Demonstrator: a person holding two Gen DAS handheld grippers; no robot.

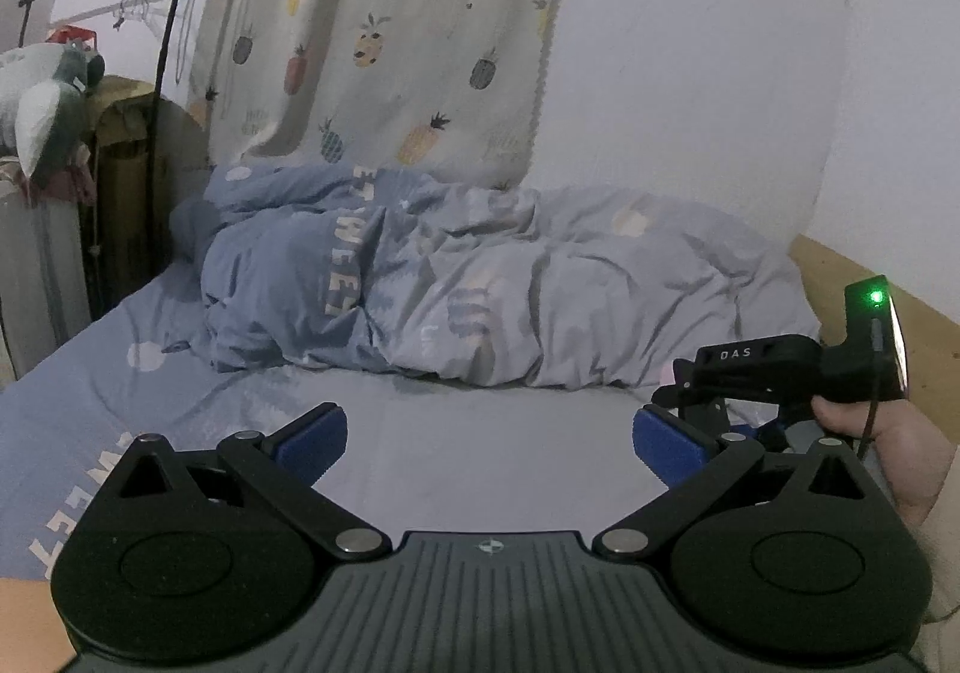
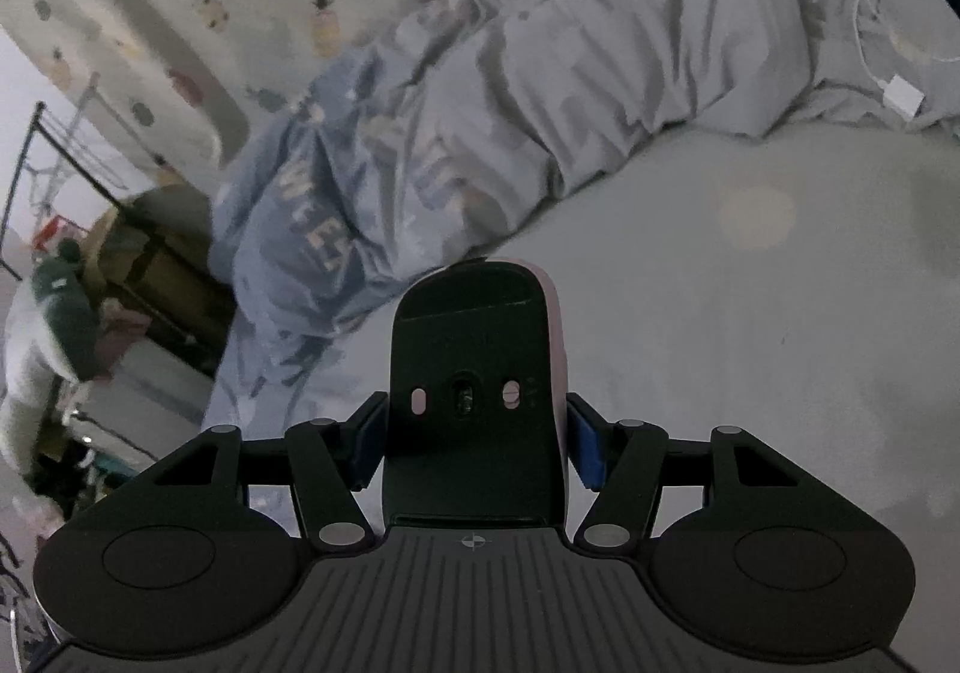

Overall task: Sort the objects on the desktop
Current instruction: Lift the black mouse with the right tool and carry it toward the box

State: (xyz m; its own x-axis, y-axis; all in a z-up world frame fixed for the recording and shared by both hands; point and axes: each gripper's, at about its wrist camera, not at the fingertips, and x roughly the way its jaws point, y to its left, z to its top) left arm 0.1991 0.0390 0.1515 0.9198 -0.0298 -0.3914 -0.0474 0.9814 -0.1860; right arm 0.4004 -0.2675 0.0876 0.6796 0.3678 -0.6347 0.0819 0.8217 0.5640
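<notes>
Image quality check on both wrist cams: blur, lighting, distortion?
Left wrist: dim and sharp, fisheye bends the wall edges, green LED blooms. Right wrist: background motion-smeared, curtain and duvet soft; mouse in the right gripper stays crisp but underexposed.

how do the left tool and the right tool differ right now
The left tool stands wide open with nothing between its blue pads; the right tool is shut on a computer mouse, held underside towards the camera. The left tool's pads sit far apart; the right tool's press the mouse's sides. Both share black linkages and blue pads, above the bed sheet.
</notes>
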